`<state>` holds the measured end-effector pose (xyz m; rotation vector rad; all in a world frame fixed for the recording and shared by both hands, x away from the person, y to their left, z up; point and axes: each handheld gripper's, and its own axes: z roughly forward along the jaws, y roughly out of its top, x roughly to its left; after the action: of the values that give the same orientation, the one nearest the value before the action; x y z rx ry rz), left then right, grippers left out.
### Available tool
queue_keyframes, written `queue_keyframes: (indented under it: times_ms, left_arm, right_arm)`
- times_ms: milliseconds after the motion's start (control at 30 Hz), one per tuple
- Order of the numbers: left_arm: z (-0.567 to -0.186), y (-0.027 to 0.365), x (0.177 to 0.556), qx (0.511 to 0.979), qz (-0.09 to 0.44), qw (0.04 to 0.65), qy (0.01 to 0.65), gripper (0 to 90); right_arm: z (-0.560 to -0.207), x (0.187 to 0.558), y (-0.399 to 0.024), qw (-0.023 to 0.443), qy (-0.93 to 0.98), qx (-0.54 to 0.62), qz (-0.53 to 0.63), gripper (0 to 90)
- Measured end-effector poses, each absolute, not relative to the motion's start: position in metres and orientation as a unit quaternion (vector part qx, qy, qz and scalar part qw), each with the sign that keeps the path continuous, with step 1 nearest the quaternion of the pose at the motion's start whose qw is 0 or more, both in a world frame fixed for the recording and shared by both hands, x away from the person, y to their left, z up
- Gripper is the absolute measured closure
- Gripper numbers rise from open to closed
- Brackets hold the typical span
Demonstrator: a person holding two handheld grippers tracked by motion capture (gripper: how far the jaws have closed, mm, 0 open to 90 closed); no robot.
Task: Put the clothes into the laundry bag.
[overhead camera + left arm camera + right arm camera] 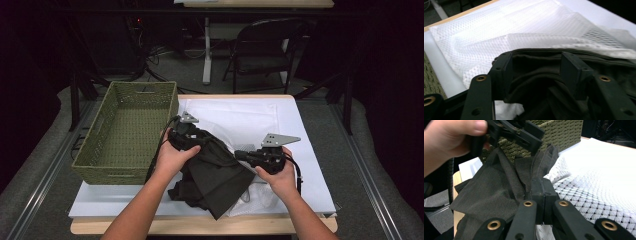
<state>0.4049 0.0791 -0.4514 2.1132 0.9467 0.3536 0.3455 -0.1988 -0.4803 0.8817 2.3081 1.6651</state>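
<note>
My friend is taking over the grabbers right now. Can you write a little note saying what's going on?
Left gripper: fingers open around the dark cloth, not squeezing it.
Right gripper: fingers shut on a fold of the dark cloth, holding it up.
The cloth lies bunched on the white mesh sheet, beside the green woven basket.
Done: cloth lifted by one side.
Left: probably regrip with the left, then move the cloth, perhaps to the basket.

Just left of the left gripper (186, 134) the woven basket (127, 131) walls off that side. Between it and the right gripper (248, 156) the bunched dark cloth (215, 177) fills the gap. Beyond both, white mesh (235, 120) lies flat on the bench (310, 165), leaving open room above it.
</note>
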Motion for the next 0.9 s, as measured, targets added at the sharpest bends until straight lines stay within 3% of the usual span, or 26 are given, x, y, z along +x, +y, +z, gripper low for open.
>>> queue_keyframes:
  times_ms: [733,900]
  left_arm:
    - [-0.469,0.076,0.428,0.842,0.094,0.399,0.349,39.5]
    - [-0.474,0.074,0.428,0.848,0.055,0.406,0.337,64.2]
  right_arm:
    - [-0.479,0.347,-0.202,0.083,0.768,0.295,0.563,90.0]
    - [-0.479,0.347,-0.202,0.08,0.767,0.297,0.563,90.0]
